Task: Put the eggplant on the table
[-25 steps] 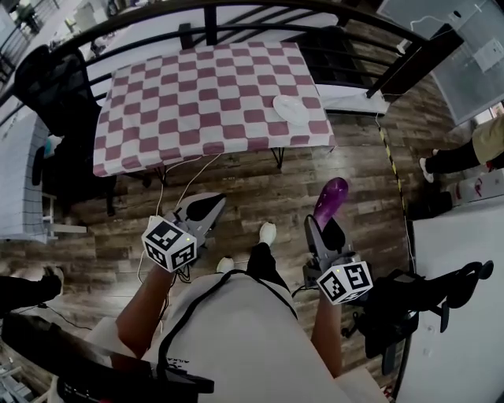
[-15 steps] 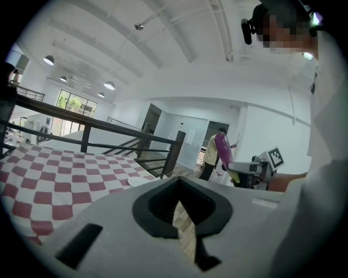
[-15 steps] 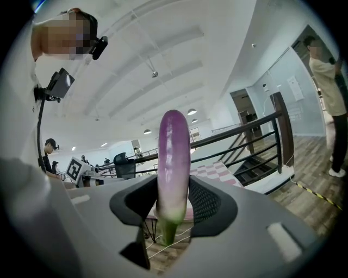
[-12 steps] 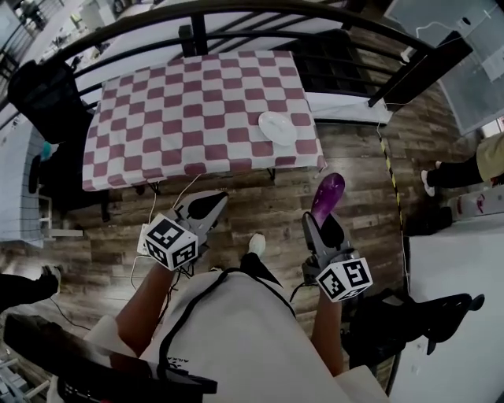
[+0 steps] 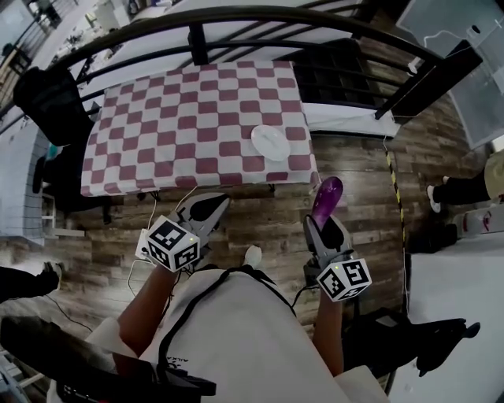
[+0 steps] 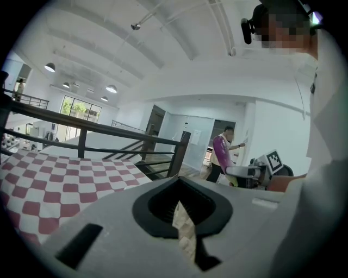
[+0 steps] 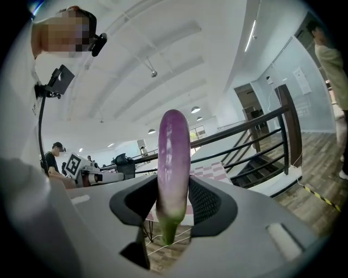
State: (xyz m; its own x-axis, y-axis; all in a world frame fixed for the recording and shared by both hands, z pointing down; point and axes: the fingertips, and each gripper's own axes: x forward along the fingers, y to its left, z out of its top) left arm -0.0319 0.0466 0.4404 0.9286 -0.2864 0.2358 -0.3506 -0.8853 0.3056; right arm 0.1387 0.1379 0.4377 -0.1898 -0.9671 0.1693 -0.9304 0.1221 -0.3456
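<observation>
A purple eggplant (image 5: pixel 327 198) stands upright between the jaws of my right gripper (image 5: pixel 329 228), which is shut on its lower end. In the right gripper view the eggplant (image 7: pixel 174 157) fills the middle, green stem down, with the pads (image 7: pixel 204 202) pressed on both sides. The table (image 5: pixel 181 118) with a pink-and-white checked cloth lies ahead, past a strip of wooden floor. My left gripper (image 5: pixel 209 206) is level with the right one, its jaws together and nothing in them. Its own view shows the gripper (image 6: pixel 182 217) with the table (image 6: pixel 43 184) to the left.
A white plate (image 5: pixel 272 142) sits near the table's front right corner. A black railing (image 5: pixel 236 20) runs behind the table, a dark chair (image 5: pixel 47 94) stands at its left, and stairs (image 5: pixel 339 71) descend at right. Cables (image 5: pixel 169 197) hang under the front edge.
The table has come nearer and lower in the head view as the person walks toward it. Both grippers travel along, the right still shut on the eggplant.
</observation>
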